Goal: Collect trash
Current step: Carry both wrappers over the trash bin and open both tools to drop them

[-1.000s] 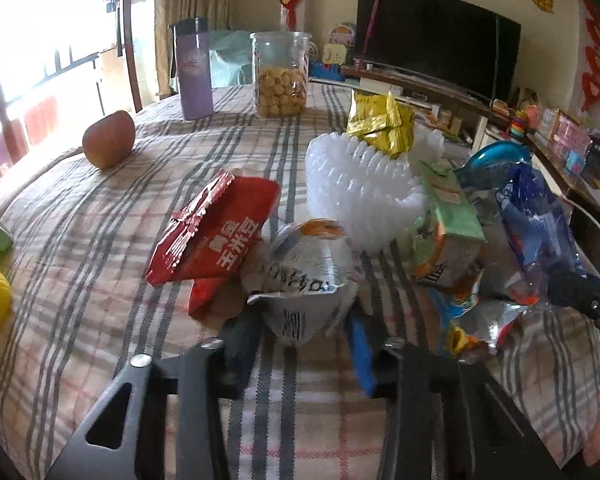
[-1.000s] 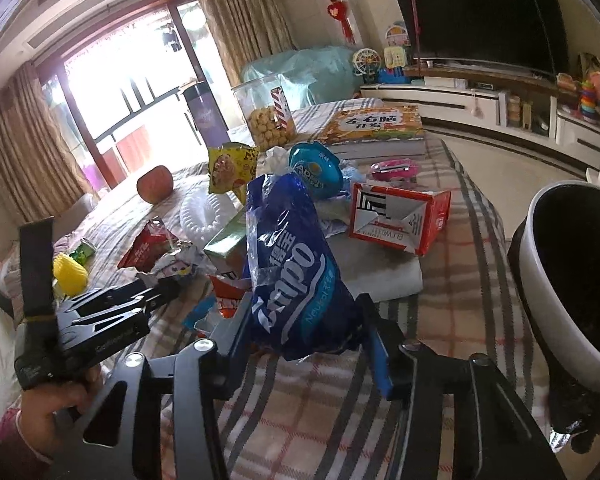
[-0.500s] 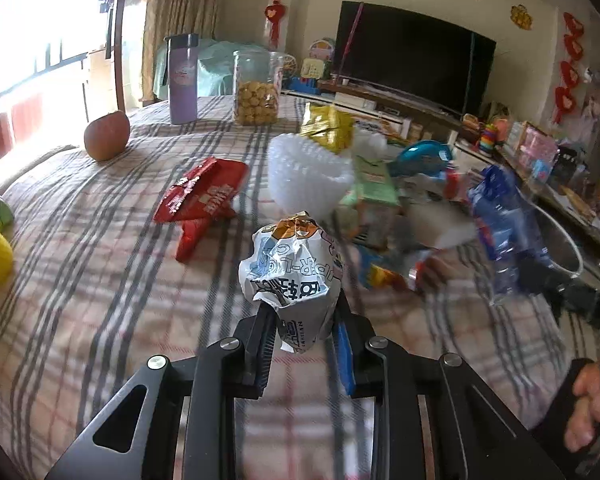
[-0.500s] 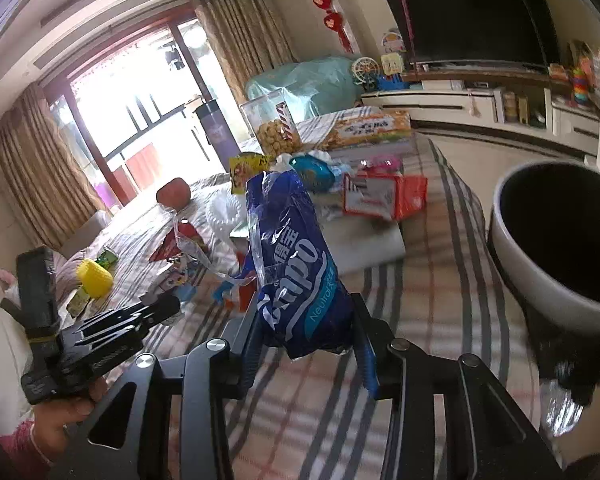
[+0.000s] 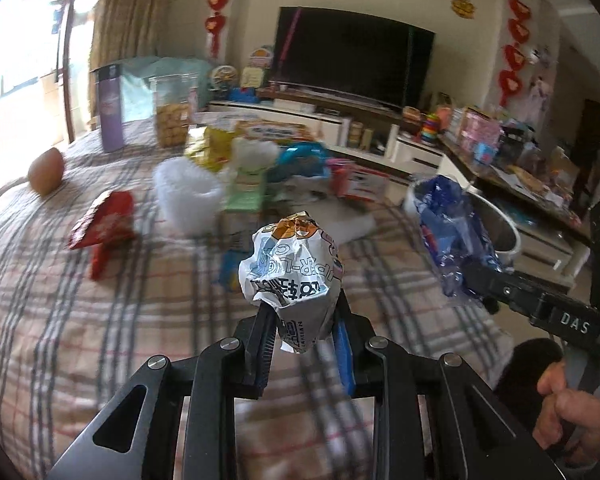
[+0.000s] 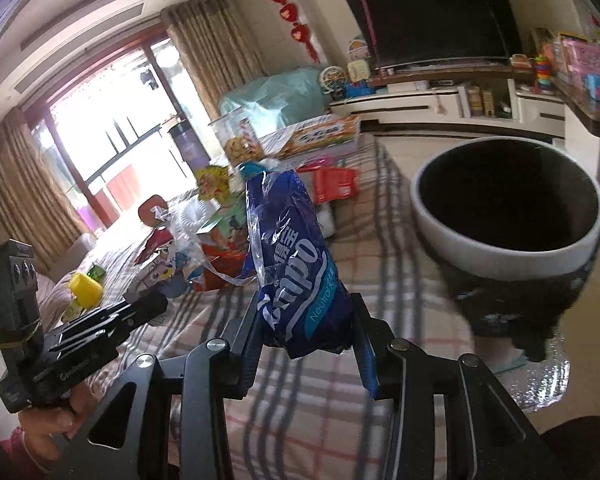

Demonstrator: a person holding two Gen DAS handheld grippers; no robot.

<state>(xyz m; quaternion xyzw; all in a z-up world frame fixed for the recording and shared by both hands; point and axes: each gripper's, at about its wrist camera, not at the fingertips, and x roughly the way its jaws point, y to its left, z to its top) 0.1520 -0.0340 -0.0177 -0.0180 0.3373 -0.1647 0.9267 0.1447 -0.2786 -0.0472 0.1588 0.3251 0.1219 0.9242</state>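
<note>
My left gripper point(image 5: 302, 320) is shut on a crumpled white snack wrapper point(image 5: 294, 268) and holds it above the checked tablecloth. My right gripper point(image 6: 308, 332) is shut on a blue tissue pack wrapper point(image 6: 292, 256), lifted above the table near the white-rimmed trash bin point(image 6: 504, 248) at the table's right edge. In the left wrist view the blue wrapper point(image 5: 452, 232) shows in front of the bin point(image 5: 508, 236). More trash lies on the table: a red snack bag point(image 5: 104, 220), a white plastic tray point(image 5: 188, 196), a yellow wrapper point(image 5: 208, 152) and a green carton point(image 5: 244, 196).
An apple point(image 5: 46, 170), a purple cup point(image 5: 110, 120), a cookie jar point(image 5: 174, 116) and a red box point(image 5: 360, 182) stand farther back. A yellow object point(image 6: 85, 289) lies at the left table side. A TV cabinet runs along the far wall.
Both grippers have risen and swung right toward the bin, each carrying its wrapper. The left one lifted the white wrapper off the table. The bin looks nearer in the right wrist view.
</note>
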